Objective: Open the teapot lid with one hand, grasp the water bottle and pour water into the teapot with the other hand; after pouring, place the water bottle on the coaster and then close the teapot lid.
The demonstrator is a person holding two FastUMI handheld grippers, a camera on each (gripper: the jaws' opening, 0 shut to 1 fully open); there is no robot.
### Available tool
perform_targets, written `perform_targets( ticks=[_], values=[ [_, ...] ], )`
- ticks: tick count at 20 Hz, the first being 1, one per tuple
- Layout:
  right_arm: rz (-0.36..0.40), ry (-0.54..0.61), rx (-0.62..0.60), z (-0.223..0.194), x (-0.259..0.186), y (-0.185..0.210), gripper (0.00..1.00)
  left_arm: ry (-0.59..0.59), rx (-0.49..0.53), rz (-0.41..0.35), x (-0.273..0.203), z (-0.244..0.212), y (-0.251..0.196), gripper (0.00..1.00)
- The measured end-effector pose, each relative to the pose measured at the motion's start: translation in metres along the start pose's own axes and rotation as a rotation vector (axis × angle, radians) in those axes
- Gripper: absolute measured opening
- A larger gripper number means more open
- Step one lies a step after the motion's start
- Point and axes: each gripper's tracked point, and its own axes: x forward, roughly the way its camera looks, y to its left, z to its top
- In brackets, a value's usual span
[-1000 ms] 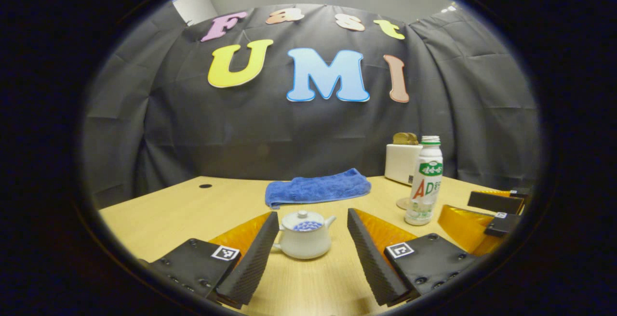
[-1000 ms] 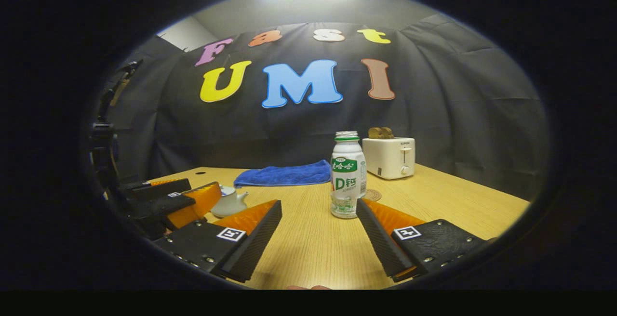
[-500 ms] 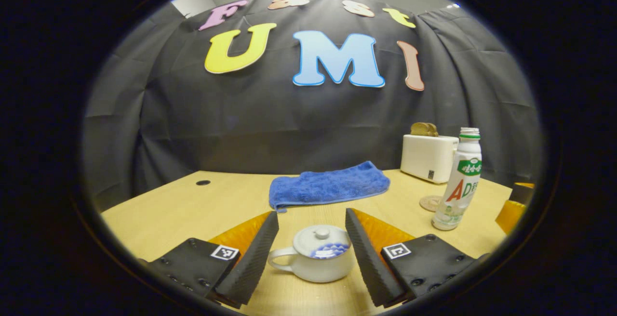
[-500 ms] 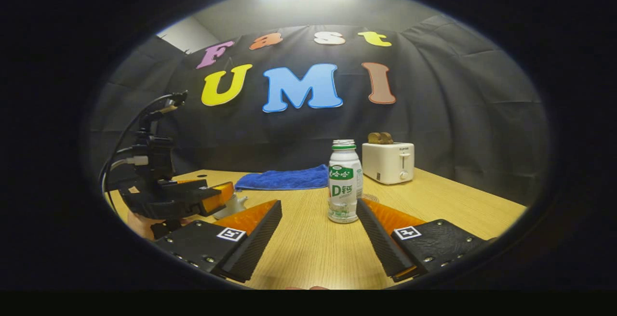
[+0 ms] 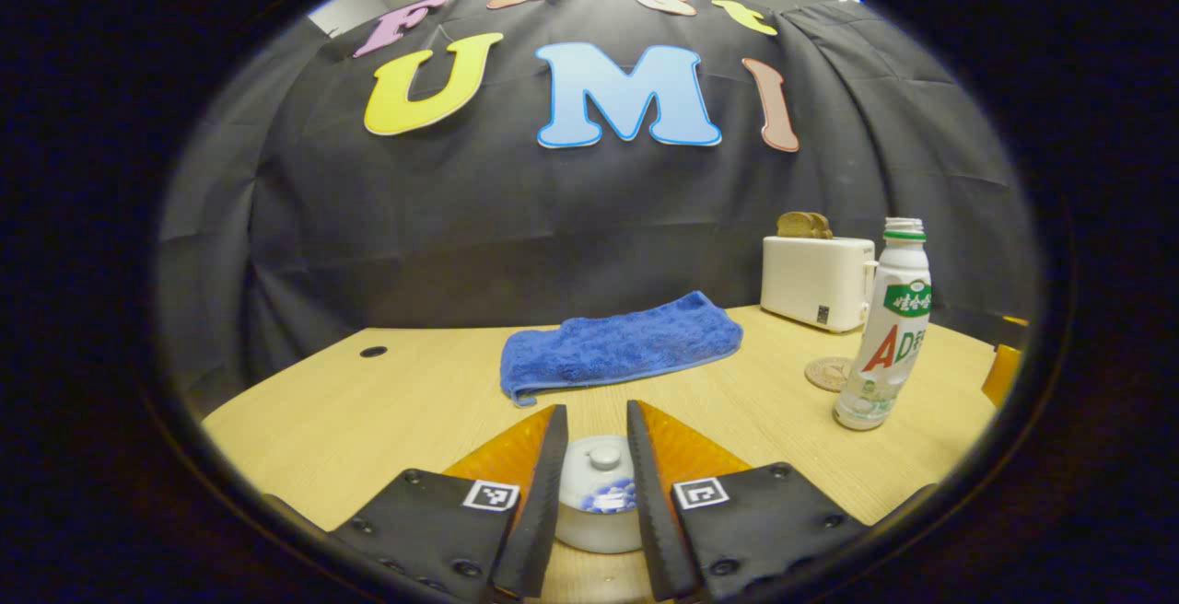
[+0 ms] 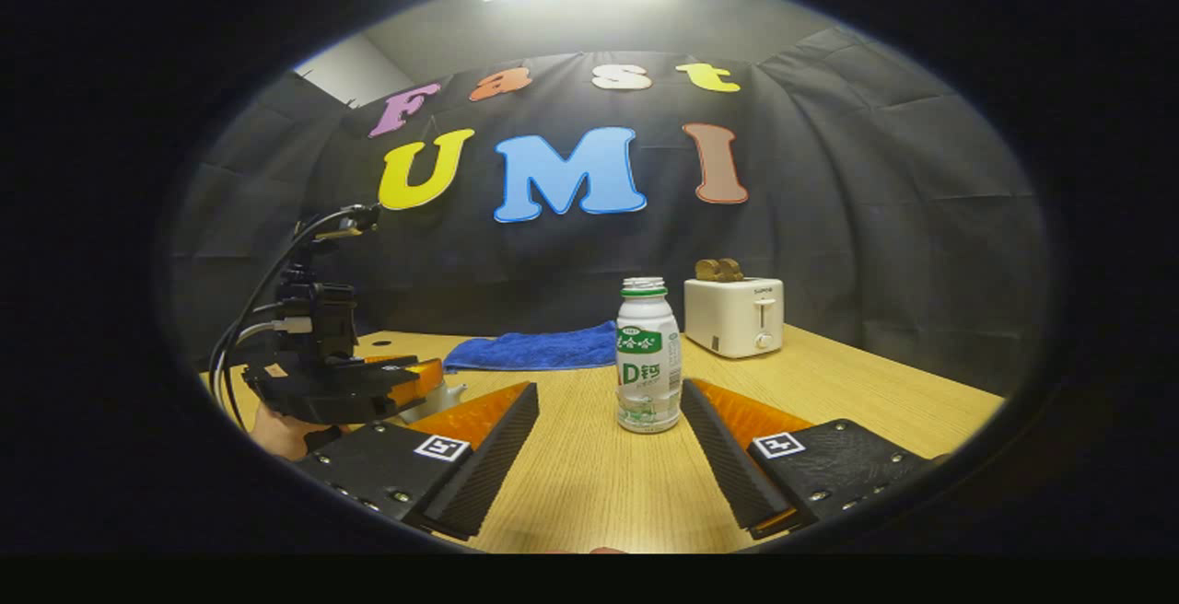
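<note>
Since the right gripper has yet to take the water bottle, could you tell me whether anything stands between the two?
Nothing visible does. In the right gripper view, bare table lies between the open right gripper and the upright water bottle. The teapot sits off to the left, between the left gripper's fingers.

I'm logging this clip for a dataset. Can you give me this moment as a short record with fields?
left gripper: jaws close around the teapot lid, contact unclear
teapot: on the table, lid on
right gripper: jaws open, short of the water bottle
water bottle: upright, uncapped
coaster: bare, behind the bottle
</note>
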Motion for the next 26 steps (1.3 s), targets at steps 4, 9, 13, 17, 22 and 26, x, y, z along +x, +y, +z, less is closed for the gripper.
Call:
perform_targets(
  ticks=[4,9,13,17,22,26],
  values=[
    [0.024,0.033,0.008,-0.017,0.004,-0.001,0.96,-0.017,0.006,-0.019,0.001,0.004,-0.003,0.21],
    [0.006,0.006,-0.021,-0.011,0.008,-0.014,0.96,-0.043,-0.061,-0.039,-0.009,0.018,0.003,0.12],
    [0.004,0.022,-0.038,-0.014,0.024,-0.021,0.96,-0.163,-0.066,-0.04,-0.043,0.059,0.004,0.15],
    [0.0,0.013,-0.089,-0.008,0.035,-0.022,0.96,-0.204,-0.088,-0.073,-0.072,0.072,0.002,0.15],
    [-0.012,0.021,-0.106,-0.004,0.059,-0.029,0.96,-0.239,-0.112,-0.081,-0.115,0.073,0.01,0.15],
    [-0.028,0.064,-0.077,-0.01,0.089,-0.035,0.96,-0.255,-0.094,-0.106,-0.141,0.073,0.0,0.15]
  ],
)
